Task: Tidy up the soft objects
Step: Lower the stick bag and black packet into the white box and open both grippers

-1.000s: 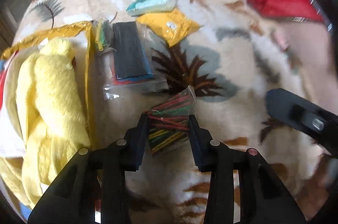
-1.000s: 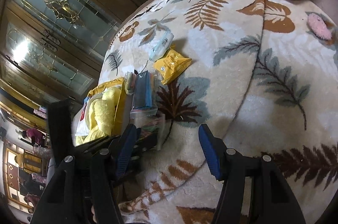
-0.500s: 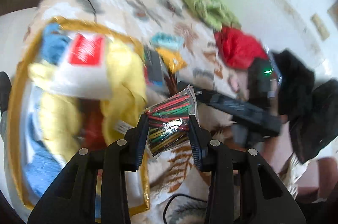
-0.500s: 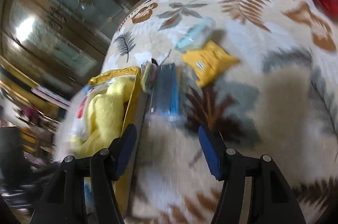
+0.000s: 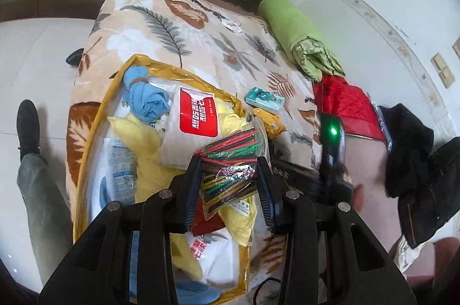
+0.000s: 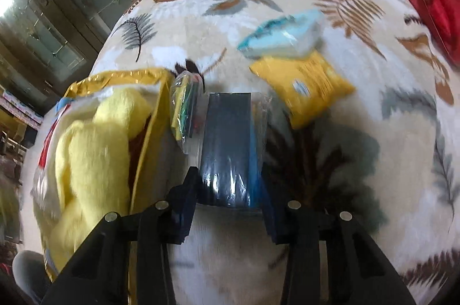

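Note:
My left gripper (image 5: 228,184) is shut on a clear bag of coloured tubes (image 5: 230,161) and holds it above the yellow-rimmed storage bag (image 5: 95,132), which holds yellow cloth (image 5: 146,158), a blue cloth (image 5: 146,100) and a white-and-red pack (image 5: 198,115). My right gripper (image 6: 230,190) is low on the blanket, its jaws on either side of a clear bag with dark and blue contents (image 6: 227,144); I cannot tell whether they grip it. A smaller clear bag (image 6: 185,109) lies beside it, against the storage bag (image 6: 149,115).
A yellow packet (image 6: 310,86) and a light blue packet (image 6: 281,34) lie on the leaf-patterned blanket (image 6: 373,161). Green bedding (image 5: 296,31) and a red garment (image 5: 345,103) lie at the far edge. A person's leg (image 5: 34,175) stands on the left.
My left gripper has lifted the tube bag off the blanket and carried it over the storage bag. My right gripper has moved forward and down around the dark bag.

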The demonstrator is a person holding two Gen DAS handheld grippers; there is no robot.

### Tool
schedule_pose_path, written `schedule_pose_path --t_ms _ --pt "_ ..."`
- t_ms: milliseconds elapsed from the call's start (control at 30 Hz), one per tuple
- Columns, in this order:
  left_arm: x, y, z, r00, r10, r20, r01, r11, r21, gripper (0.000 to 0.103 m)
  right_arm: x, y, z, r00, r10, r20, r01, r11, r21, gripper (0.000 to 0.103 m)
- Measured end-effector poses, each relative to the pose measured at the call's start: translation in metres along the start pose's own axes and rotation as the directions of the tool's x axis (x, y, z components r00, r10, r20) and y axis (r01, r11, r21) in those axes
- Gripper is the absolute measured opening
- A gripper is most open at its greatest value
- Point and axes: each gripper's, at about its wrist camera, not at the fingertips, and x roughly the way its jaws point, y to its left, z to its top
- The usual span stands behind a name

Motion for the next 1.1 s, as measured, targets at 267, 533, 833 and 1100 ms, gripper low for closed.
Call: schedule_pose_path --t_ms 267,533,833,1100 --pt "-0.009 0.012 -0.006 0.999 0.046 0.020 -0.046 0.999 -0.012 0.037 -0.044 -0.023 -0.027 0.998 0.027 0.065 -0.033 0.994 0.103 0.037" --pt "-0.029 0.028 -0.026 0.990 0.138 0.008 -0.138 0.989 -0.047 0.037 -0.122 0.033 -0.064 0.941 0.309 0.140 -0.298 0.950 -0.092 0.037" --pt "-0.036 0.044 -0.052 0.981 0.193 -0.006 -0.193 0.977 -0.088 0.037 -0.087 0.112 -0.113 0.945 0.319 -0.074 -0.327 0.904 -0.276 0.037" --pt "-0.020 0.036 -0.060 0.971 0.233 -0.045 -0.235 0.971 -0.034 0.037 -0.060 0.124 -0.130 0.972 0.209 -0.103 -0.232 0.914 -0.334 0.037"
